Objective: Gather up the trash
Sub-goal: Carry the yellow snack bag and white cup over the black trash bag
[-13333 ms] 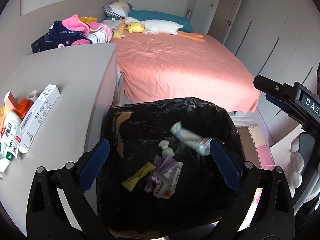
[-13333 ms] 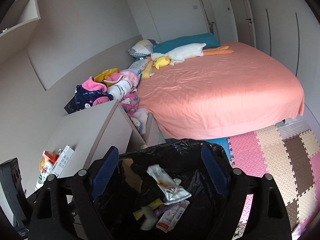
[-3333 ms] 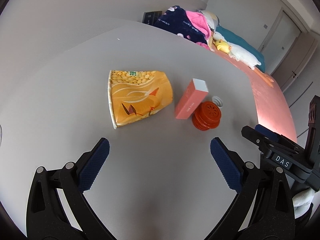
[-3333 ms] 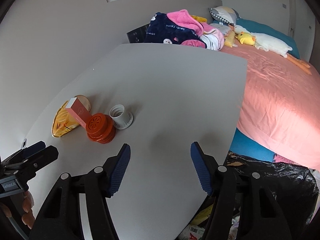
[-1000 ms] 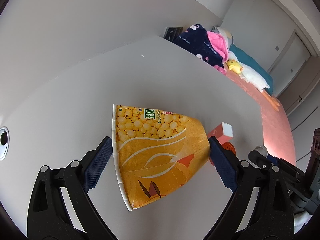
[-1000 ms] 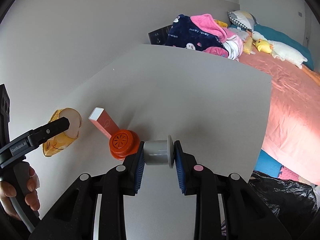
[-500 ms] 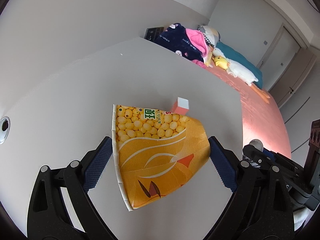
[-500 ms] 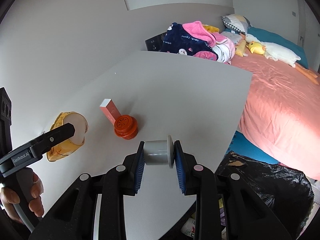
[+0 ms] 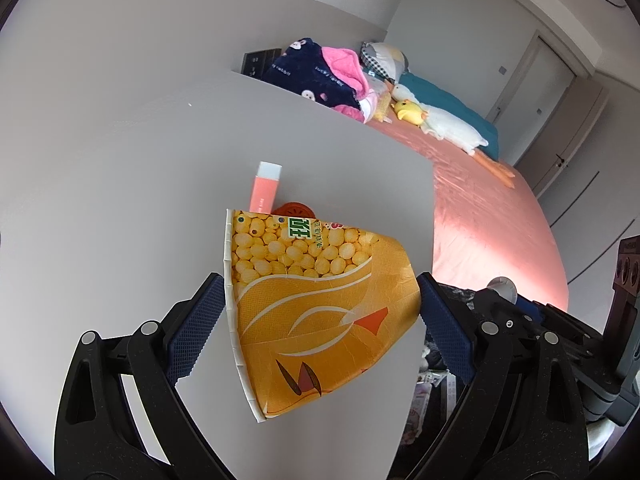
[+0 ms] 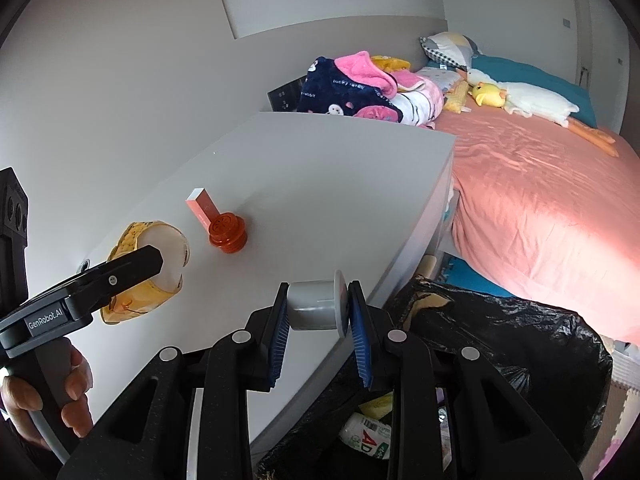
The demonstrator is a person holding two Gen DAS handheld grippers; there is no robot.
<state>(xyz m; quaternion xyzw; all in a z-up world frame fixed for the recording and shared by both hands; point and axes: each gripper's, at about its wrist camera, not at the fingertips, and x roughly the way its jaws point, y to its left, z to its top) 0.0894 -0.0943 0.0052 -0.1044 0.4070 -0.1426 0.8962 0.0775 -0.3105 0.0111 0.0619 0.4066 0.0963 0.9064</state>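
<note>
My left gripper is shut on an orange paper snack cup, held sideways above the grey tabletop. From the right wrist view the same cup shows its white inside, with a hand on the left tool's grip. My right gripper is shut on a small grey plastic cap, near the table's right edge. A black-lined trash bin with wrappers in it stands just below and to the right. A pink box and an orange lid lie on the table.
A bed with a pink sheet fills the right side, with pillows, a duck plush and a heap of clothes by the table's far corner. Foam floor mats lie past the bin. Wardrobe doors stand at the back.
Both grippers have drawn back over the table toward the bin, each with its item. The pink box and orange lid now look farther away, and the bin has come into view.
</note>
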